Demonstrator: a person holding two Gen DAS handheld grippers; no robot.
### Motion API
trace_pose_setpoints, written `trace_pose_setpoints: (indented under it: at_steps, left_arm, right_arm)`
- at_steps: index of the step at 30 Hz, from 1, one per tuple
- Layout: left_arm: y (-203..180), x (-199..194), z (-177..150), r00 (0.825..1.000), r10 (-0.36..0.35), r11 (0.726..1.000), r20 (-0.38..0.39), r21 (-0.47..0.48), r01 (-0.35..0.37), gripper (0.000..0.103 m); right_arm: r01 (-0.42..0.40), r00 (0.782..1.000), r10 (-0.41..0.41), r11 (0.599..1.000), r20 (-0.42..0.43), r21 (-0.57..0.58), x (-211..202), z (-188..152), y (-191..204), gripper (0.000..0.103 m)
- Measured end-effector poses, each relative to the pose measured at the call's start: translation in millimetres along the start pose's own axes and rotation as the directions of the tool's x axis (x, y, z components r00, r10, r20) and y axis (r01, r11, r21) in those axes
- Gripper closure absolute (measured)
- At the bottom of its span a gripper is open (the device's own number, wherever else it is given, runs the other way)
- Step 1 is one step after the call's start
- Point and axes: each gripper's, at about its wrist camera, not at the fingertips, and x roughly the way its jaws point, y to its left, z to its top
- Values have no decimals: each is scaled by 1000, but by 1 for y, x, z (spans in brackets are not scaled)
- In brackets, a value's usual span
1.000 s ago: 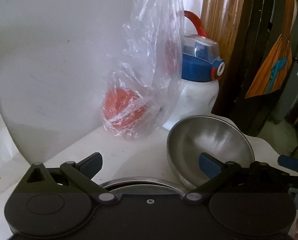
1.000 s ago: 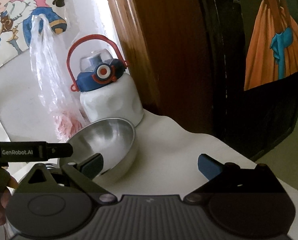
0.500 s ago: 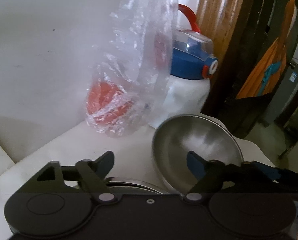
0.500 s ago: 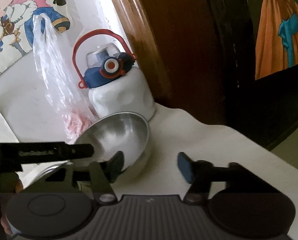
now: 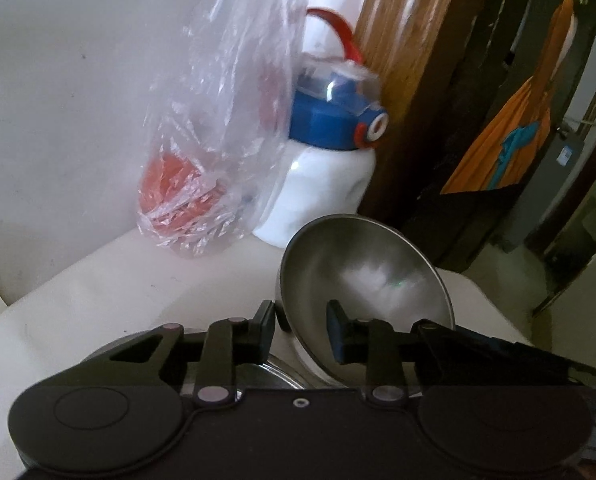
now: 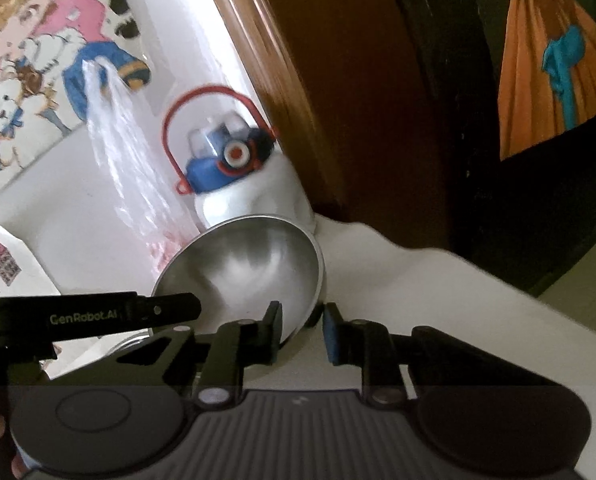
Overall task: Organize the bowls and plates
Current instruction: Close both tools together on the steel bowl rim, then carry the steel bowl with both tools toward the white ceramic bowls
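A steel bowl is tilted up on the white table, its hollow facing me; it also shows in the right wrist view. My left gripper has narrowed on the bowl's near-left rim, one finger outside and one inside. My right gripper has narrowed on the bowl's right rim the same way. A steel plate lies flat just under the left gripper, mostly hidden. The left gripper's body crosses the left of the right wrist view.
A white bottle with a blue lid and red handle stands behind the bowl. A clear plastic bag with something red in it leans on the wall. A wooden door frame rises at the back right. The table edge drops off at the right.
Both grippers have moved in on the bowl and closed from wide open onto its rim. The bowl has tipped up more steeply.
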Motion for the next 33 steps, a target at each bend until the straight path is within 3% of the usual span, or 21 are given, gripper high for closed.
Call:
trace_pose_setpoints:
  at_steps: [5,14,23,33]
  left_arm:
    - [-16,-29,0,999,-18,1000,43,17,17,75]
    - [-37,-126,-15,989,-59,998,135,37,55,75]
    - [-30,-223,-70,980,-78,997,182,16,76,75]
    - [5,-303,-145,978,-75,997,193,-2,77,75]
  right_arm:
    - [1,999,-1,1000,37,-17,-44,6,10,78]
    - [-17,997,21,998,70,-55,-135,-8,43,78]
    - [-64,998,66,993,23,-96,-206,-60,85,78]
    - [-125,990,113,981,-86,-147,-248,-128,129,78]
